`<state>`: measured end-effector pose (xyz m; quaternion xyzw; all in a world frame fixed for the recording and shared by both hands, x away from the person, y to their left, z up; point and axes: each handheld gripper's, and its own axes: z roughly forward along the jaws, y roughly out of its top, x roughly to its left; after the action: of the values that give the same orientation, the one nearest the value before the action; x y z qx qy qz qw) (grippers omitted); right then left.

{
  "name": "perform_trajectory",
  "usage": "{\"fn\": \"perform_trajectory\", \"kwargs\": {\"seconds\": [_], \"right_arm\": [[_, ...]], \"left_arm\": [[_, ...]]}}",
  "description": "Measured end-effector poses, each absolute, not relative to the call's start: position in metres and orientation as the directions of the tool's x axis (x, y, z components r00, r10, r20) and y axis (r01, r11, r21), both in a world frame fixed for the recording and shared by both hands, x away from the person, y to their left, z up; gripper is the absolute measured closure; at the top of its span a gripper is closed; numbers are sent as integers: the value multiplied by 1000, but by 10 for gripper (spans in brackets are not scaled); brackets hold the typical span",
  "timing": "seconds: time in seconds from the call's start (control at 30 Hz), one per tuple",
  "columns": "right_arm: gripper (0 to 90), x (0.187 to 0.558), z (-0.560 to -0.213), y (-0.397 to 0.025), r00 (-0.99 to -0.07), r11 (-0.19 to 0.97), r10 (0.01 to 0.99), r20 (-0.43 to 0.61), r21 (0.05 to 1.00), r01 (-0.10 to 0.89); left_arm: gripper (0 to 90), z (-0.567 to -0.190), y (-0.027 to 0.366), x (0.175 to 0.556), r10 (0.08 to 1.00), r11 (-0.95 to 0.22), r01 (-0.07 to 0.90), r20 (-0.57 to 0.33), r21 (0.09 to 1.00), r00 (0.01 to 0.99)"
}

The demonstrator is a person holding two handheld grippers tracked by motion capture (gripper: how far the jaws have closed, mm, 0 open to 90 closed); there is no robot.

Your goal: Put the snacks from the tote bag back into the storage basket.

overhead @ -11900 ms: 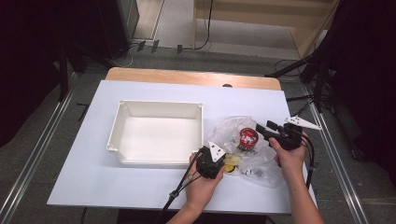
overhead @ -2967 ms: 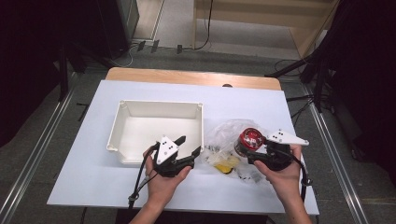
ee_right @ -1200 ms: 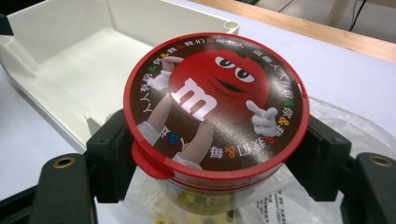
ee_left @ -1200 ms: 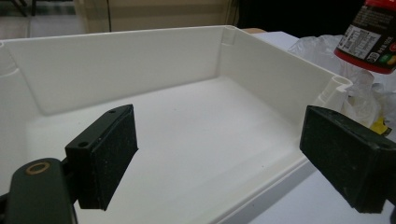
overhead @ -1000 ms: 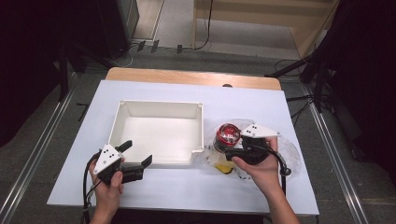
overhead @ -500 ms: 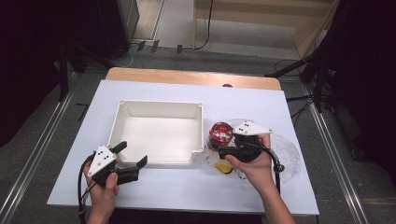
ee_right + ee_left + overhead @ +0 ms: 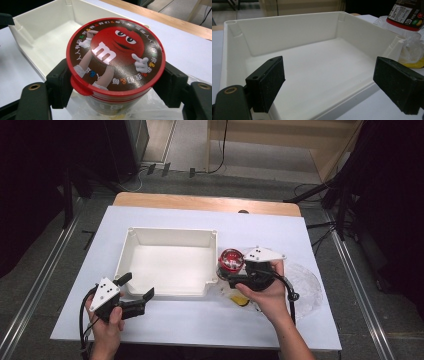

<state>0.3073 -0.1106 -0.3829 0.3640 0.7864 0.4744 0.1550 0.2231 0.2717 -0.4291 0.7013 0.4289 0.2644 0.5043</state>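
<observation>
Right gripper (image 7: 231, 276) is clamped on a red-lidded candy tub (image 7: 230, 260); in the right gripper view both black pads (image 7: 60, 83) press flat against opposite sides of the tub (image 7: 115, 65) just below the lid rim, and the tub stands upright between them. The lid bears a red cartoon character with a white "m" and a ring of coloured lettering. In the high view the tub sits just off the right wall of the white bin (image 7: 131, 251), near its front right corner — outside the bin, not over it. Below and beside the tub lies a crumpled clear plastic bag (image 7: 306, 282) on the white tabletop (image 7: 200, 320), with a yellow item (image 7: 242, 301) partly showing at the bag's near edge, close under the right hand (image 7: 267, 292). Left gripper (image 7: 136, 292) is held at the bin's front left corner, jaws spread wide and holding nothing; in the left gripper view its two pads (image 7: 268, 82) stand well apart, framing the bin's bare interior (image 7: 317, 75) from just outside the front wall. That same view shows the tub's labelled side (image 7: 408, 12) above the bag at upper right — whether the tub's base rests on the bag or hangs clear cannot be told.
</observation>
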Motion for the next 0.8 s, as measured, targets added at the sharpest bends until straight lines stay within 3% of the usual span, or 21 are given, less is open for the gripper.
{"fn": "perform_trajectory", "kwargs": {"seconds": [0.8], "right_arm": [[262, 316, -377, -77, -731, 308, 674, 105, 860, 407]], "left_arm": [[104, -430, 280, 217, 880, -113, 342, -66, 933, 471]]}}
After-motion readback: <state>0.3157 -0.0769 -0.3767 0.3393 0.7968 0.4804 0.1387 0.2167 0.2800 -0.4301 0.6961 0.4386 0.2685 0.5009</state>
